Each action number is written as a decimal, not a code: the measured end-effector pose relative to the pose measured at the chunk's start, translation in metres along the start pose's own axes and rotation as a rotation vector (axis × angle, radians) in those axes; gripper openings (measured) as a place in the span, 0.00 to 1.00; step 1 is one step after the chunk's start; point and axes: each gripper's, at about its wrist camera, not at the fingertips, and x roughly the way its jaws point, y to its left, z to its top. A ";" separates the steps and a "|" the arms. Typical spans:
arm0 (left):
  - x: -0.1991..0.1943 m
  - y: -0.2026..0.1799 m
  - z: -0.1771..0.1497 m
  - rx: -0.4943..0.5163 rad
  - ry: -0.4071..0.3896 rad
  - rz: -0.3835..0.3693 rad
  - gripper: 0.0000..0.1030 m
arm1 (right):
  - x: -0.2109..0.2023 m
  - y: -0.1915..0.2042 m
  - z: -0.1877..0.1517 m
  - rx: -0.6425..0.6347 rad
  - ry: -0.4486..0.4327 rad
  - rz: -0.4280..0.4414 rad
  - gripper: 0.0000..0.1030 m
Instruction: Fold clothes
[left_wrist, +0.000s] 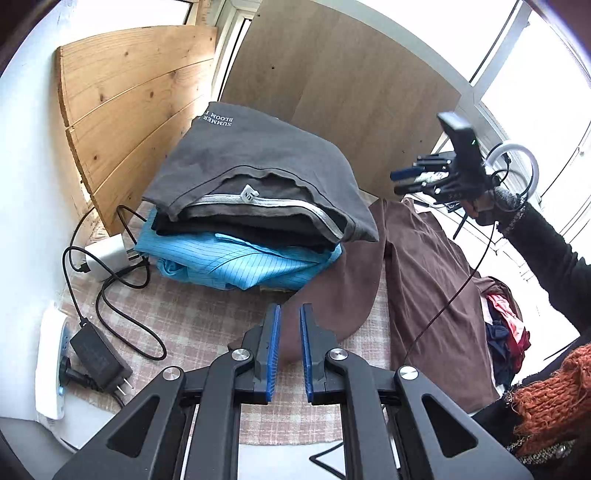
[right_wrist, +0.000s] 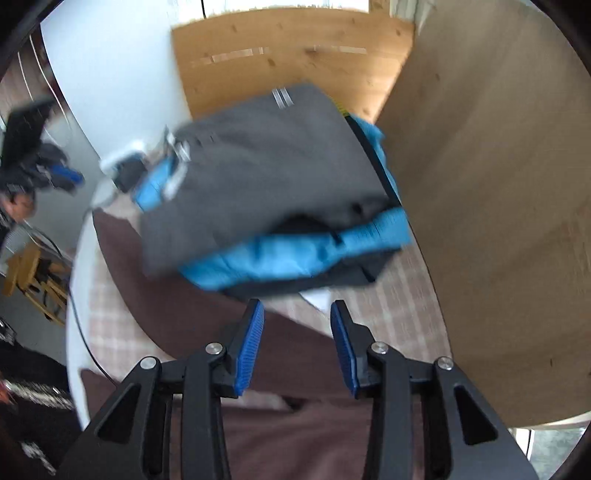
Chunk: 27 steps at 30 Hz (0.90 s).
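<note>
Bright windows, leaning wooden boards

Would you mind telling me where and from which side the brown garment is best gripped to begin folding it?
I would grip the brown garment at its rounded near edge, coming in low from the front with the left gripper. That edge lies flat and free on the checked cloth, clear of the folded stack.

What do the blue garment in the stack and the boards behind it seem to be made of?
The bright blue folded garment looks like thin, smooth woven fabric, perhaps synthetic: slight sheen and a fine dark grid of lines. The pale plank board looks like unfinished pine: knots, visible grain, matt surface. The darker flat panel seems plywood or veneer, smooth and knot-free.
</note>
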 end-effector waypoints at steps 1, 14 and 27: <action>0.003 0.000 -0.002 -0.009 0.009 0.006 0.09 | 0.015 -0.007 -0.011 -0.011 0.057 -0.029 0.36; 0.087 0.010 -0.018 0.138 0.215 0.204 0.60 | 0.071 -0.073 -0.097 0.504 0.127 0.203 0.36; 0.152 0.031 -0.022 0.175 0.412 0.099 0.07 | 0.090 -0.088 -0.090 0.667 0.149 0.297 0.40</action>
